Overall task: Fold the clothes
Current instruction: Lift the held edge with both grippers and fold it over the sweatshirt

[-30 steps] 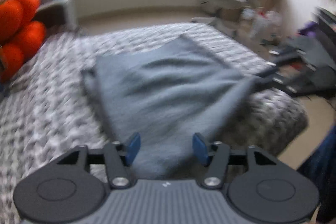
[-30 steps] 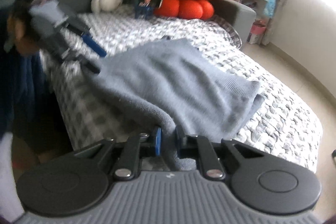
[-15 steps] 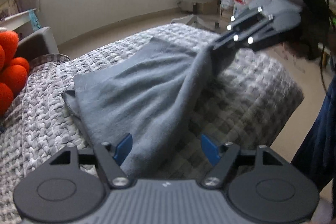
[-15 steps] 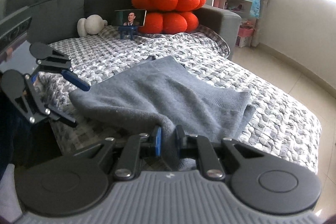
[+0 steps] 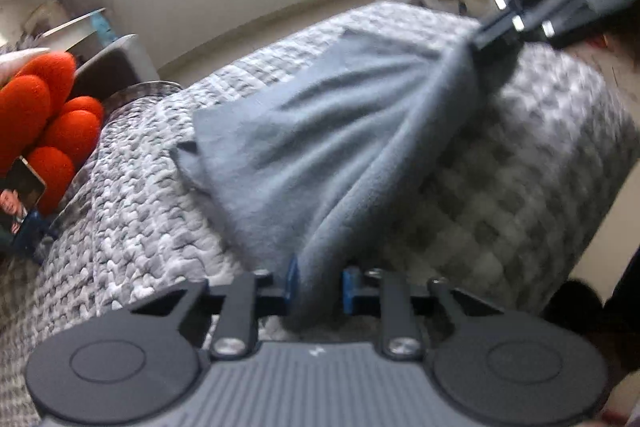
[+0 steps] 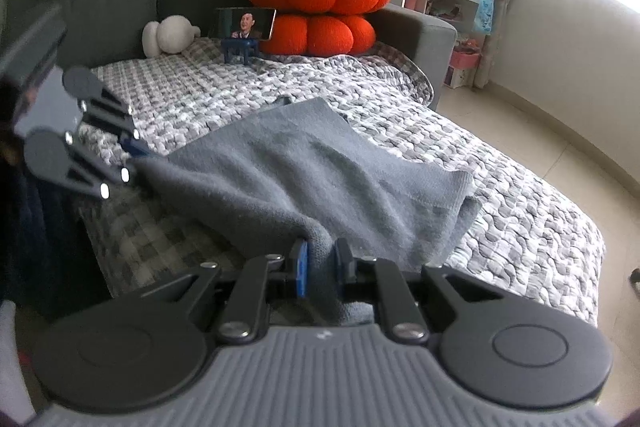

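The grey garment (image 6: pixel 304 179) is spread over the quilted bed (image 6: pixel 520 211). Its near edge is pinched by both downward-tilted claws: the left claw (image 5: pixel 318 285), jaws just closed onto a bunched corner, and the right claw (image 6: pixel 322 273), clamped narrowly on another corner.

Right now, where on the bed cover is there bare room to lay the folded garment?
Free: the quilted cover between the grey garment and the phone stand, and the strip right of the garment toward the floor. Crowded: the head end, with orange cushions and a white plush.
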Motion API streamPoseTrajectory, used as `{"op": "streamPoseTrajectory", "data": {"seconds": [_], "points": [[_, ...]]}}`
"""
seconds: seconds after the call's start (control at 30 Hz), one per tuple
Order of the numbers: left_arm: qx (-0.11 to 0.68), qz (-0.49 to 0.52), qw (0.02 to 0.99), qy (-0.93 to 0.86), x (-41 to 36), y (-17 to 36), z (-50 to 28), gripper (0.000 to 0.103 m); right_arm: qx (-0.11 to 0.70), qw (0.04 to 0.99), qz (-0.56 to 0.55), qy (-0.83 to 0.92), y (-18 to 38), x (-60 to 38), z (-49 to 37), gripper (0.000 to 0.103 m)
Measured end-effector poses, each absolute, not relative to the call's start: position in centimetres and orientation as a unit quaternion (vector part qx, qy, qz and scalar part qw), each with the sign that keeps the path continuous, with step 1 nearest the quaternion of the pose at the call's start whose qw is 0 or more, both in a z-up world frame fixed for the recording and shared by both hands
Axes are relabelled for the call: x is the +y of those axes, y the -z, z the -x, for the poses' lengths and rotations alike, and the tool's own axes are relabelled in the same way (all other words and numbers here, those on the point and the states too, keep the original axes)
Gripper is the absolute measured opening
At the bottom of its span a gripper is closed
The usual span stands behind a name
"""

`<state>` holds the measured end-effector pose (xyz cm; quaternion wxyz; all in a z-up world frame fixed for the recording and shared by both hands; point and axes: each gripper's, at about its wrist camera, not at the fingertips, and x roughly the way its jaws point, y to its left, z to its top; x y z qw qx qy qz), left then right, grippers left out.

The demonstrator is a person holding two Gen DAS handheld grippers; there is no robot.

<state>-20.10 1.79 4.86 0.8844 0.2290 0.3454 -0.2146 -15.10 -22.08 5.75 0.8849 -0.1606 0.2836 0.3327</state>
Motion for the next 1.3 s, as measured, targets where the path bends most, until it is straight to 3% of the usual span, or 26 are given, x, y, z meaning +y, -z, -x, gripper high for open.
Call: {"op": "streamPoseTrajectory", "data": {"seconds": [0.07,0.17,0.4,0.8,1.3], "points": [[0.35,-0.212,0.888,0.209,2.1,-5.0,19.5,0.019,0.285,0.884,0.168,-0.331,-5.5,-22.0,15.2,0.018],[0.356,-0.184,0.894,0.201,2.6,-5.3,18.8,0.018,0.286,0.88,0.179,-0.334,-5.3,-21.9,15.5,0.029],[0.363,-0.139,0.901,0.193,3.3,-5.8,17.7,0.018,0.305,0.863,0.203,-0.349,-4.2,-21.8,16.4,0.033],[0.371,-0.084,0.907,0.182,4.3,-6.2,16.5,0.018,0.281,0.873,0.212,-0.338,-4.5,-22.2,17.1,0.017],[0.339,-0.048,0.923,0.175,4.4,-8.1,13.8,0.017,0.233,0.914,0.138,-0.301,-6.9,-23.4,15.3,0.015]]}}
